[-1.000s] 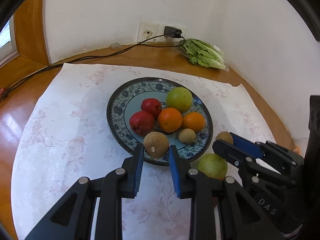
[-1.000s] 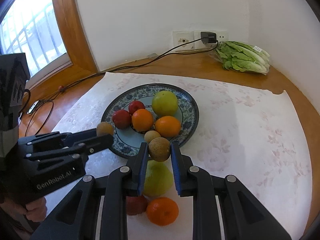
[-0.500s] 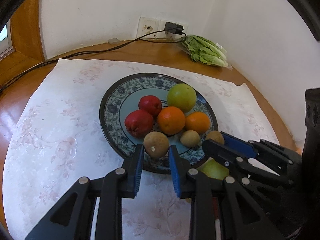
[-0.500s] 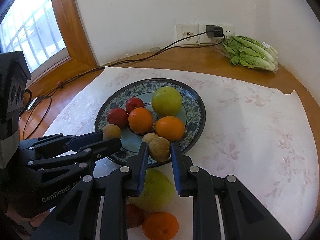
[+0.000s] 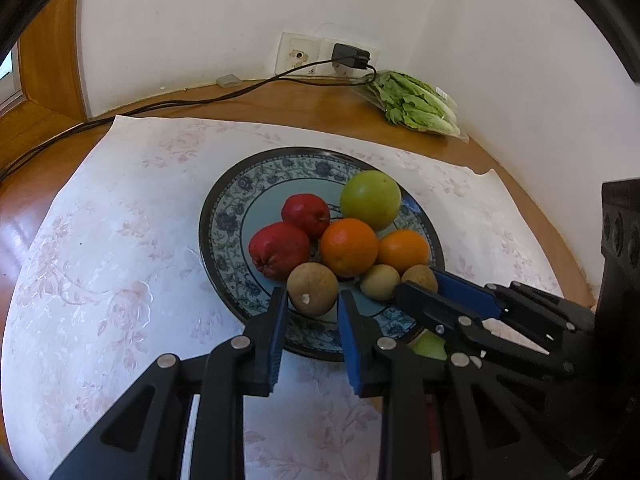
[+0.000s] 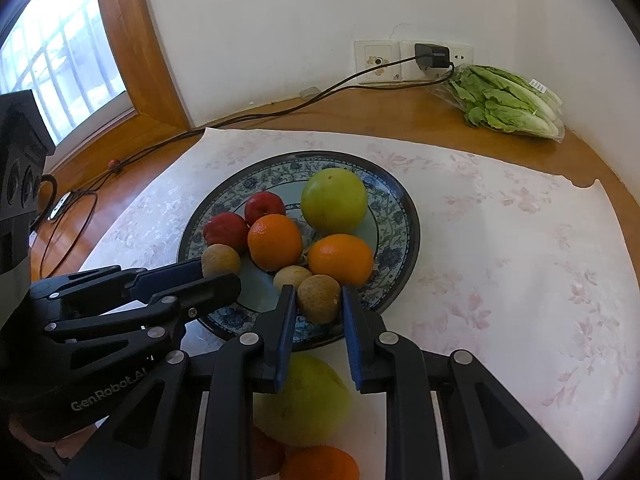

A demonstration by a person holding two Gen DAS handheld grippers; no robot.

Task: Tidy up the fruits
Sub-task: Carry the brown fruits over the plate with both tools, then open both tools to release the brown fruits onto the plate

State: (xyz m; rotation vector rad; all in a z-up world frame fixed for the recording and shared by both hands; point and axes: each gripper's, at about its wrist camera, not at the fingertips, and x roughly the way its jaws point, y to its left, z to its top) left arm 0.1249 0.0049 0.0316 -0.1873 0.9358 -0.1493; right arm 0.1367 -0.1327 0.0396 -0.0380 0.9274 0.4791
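While both brown fruits are being set down, one is clamped by the left hand-held gripper [image 5: 310,306] and one by the right hand-held gripper [image 6: 319,303], each lowered over the patterned plate's [image 5: 224,216] near rim, presumably to join the seated fruit.

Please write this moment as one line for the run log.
left gripper: shut on brown fruit | right gripper: shut on second brown fruit | both over plate

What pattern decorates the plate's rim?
Blue flowers with green vines on white, dark-edged, on the plate; clearest in the right wrist view.
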